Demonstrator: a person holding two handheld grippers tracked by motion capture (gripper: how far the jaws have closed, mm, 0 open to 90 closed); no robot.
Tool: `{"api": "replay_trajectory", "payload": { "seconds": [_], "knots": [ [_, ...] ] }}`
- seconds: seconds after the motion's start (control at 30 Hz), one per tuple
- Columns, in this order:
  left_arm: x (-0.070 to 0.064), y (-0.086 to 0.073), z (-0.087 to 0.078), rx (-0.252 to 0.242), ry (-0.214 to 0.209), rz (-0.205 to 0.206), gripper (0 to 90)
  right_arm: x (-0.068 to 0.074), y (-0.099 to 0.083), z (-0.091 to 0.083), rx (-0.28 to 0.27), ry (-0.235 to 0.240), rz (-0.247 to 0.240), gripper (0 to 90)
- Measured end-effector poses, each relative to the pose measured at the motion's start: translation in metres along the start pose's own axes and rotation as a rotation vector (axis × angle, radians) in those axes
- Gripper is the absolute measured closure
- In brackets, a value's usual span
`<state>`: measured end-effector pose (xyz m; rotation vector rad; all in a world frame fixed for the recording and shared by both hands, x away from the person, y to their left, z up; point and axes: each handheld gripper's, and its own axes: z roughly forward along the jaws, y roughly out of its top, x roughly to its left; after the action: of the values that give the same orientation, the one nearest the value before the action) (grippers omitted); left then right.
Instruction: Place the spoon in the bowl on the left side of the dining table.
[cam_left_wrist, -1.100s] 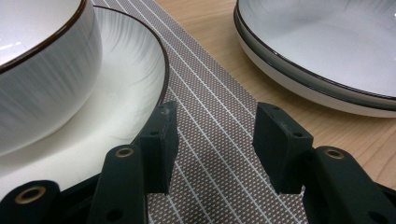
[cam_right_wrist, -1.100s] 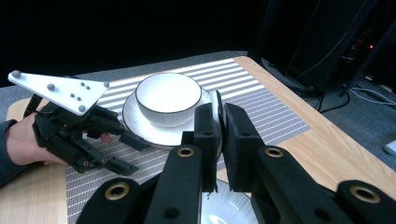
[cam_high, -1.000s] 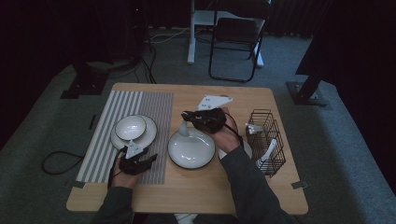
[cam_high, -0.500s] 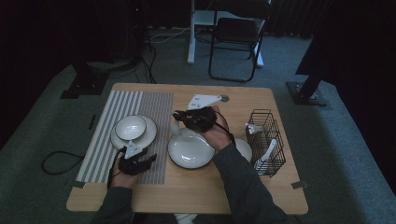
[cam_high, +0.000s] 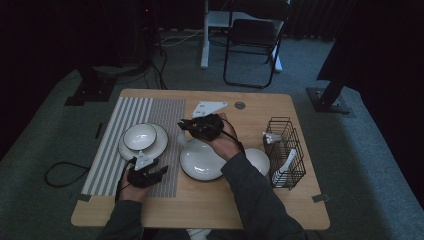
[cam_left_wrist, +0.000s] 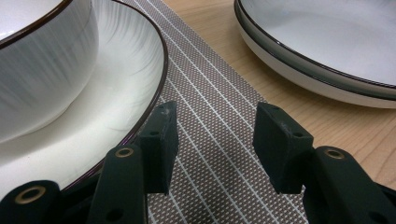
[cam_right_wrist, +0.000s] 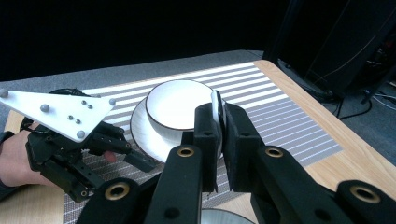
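Holding a thin white piece (cam_right_wrist: 216, 108) between its closed jaws, my right gripper (cam_high: 186, 125) is at the centre of the high view, above the big plate (cam_high: 200, 161). My left gripper (cam_high: 161, 171), lower left, is released, jaws apart over the striped mat (cam_left_wrist: 219, 140), just beside the plate with bowl (cam_high: 140, 137).

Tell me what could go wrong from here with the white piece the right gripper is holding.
1. The right gripper pinches the thin white piece edge-on near its jaw tips; it might slip and drop onto the bowl or the large plate.
2. The open left gripper sits right beside the rim of the saucer under that bowl, so a small nudge could shift both.
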<state>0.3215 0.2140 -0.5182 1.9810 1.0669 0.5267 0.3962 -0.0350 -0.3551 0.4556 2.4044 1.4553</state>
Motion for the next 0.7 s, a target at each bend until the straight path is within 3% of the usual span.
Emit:
{"api": "replay_trajectory", "payload": {
  "seconds": [0.7],
  "knots": [
    [0.000,0.000,0.001,0.006,-0.007,0.006,51.4,0.006,0.018,0.035,0.021,0.030,-0.042,84.6]
  ]
}}
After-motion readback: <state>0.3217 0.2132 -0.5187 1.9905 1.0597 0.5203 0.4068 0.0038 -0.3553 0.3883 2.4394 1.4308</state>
